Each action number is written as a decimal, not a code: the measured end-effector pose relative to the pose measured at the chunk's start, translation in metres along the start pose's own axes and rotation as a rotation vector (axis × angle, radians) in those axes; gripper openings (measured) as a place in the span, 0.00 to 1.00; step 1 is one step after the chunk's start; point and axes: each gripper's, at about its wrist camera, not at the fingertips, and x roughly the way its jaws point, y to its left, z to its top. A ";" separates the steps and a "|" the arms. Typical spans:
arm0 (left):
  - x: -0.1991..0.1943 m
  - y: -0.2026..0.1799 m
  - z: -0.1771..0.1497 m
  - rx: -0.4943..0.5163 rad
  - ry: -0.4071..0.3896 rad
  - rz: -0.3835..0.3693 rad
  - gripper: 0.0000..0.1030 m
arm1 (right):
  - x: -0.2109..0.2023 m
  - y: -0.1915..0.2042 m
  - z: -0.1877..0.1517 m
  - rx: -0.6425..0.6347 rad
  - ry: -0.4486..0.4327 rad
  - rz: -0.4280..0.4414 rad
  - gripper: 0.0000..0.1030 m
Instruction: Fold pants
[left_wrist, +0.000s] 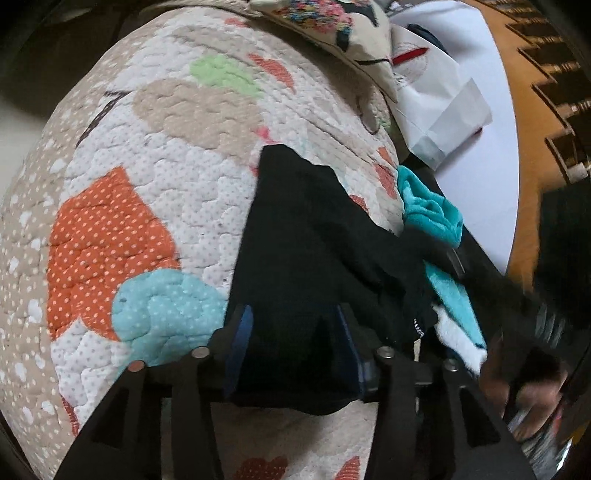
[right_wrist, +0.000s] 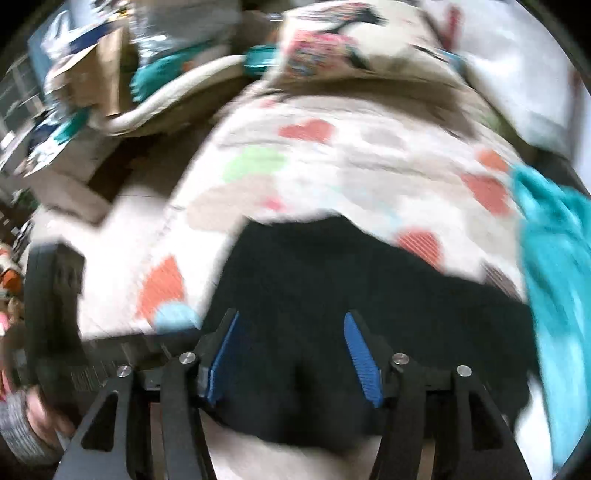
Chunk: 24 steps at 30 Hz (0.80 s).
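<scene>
The black pants lie on a patterned quilt, stretching away from me in the left wrist view. My left gripper is open, its blue-padded fingers standing either side of the near end of the pants. In the right wrist view, which is blurred, the black pants lie across the quilt. My right gripper is open, its fingers straddling the near part of the pants. The right gripper also shows as a dark blurred shape at the right of the left wrist view.
A teal cloth lies bunched to the right of the pants and also shows in the right wrist view. A patterned pillow and white paper bag lie at the far end. Boxes and clutter stand off the bed's left.
</scene>
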 end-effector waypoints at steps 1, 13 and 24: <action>0.002 -0.004 -0.002 0.022 -0.001 0.016 0.46 | 0.014 0.011 0.012 -0.014 0.009 0.011 0.62; 0.004 0.006 -0.001 0.013 0.036 0.141 0.12 | 0.112 0.041 0.042 -0.082 0.225 -0.001 0.12; -0.040 0.041 0.017 -0.102 -0.061 0.202 0.12 | 0.120 0.069 0.077 -0.059 0.192 0.073 0.12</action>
